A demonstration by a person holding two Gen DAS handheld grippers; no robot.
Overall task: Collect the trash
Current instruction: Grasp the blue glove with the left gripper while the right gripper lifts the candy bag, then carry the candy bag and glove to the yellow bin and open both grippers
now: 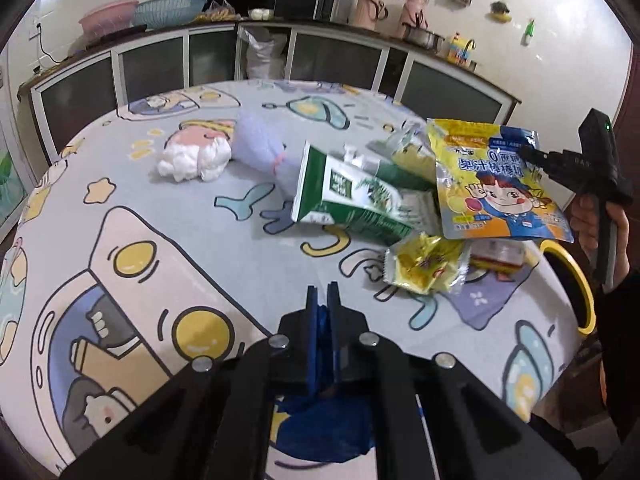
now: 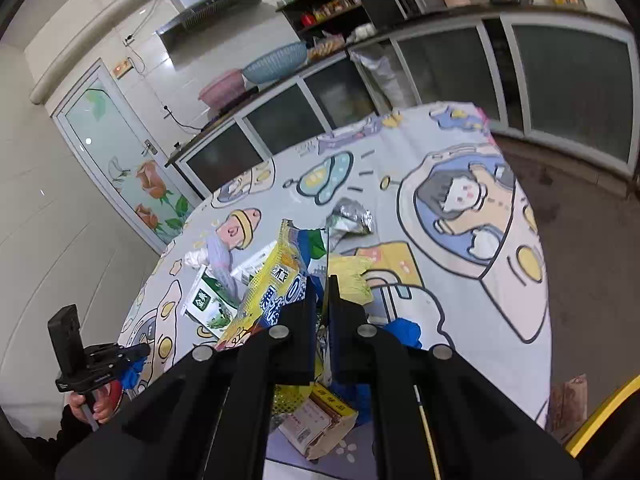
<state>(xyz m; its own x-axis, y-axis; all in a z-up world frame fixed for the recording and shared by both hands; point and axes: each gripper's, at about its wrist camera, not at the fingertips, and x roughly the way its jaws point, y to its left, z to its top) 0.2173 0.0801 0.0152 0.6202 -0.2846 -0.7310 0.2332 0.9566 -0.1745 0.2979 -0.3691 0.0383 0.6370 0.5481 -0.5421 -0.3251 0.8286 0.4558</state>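
A yellow-and-blue candy bag (image 1: 496, 184), printed with a cartoon girl and the characters 果汁棒棒糖, is gripped at its edge by the right gripper (image 2: 322, 304) and held raised above the bench (image 1: 208, 248). A green-and-white milk carton (image 1: 352, 196) is seen lying on its side just beside it. The left gripper (image 1: 322, 300) is kept nearly closed on a scrap of blue material (image 1: 320, 320), its fingers narrow.

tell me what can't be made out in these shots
- Yellow bin, left wrist view: cut off behind the table edge; inside unseen.
- Blue plastic under the left tool: mostly hidden by the tool body.
- Small cardboard box, right wrist view: text too blurred.
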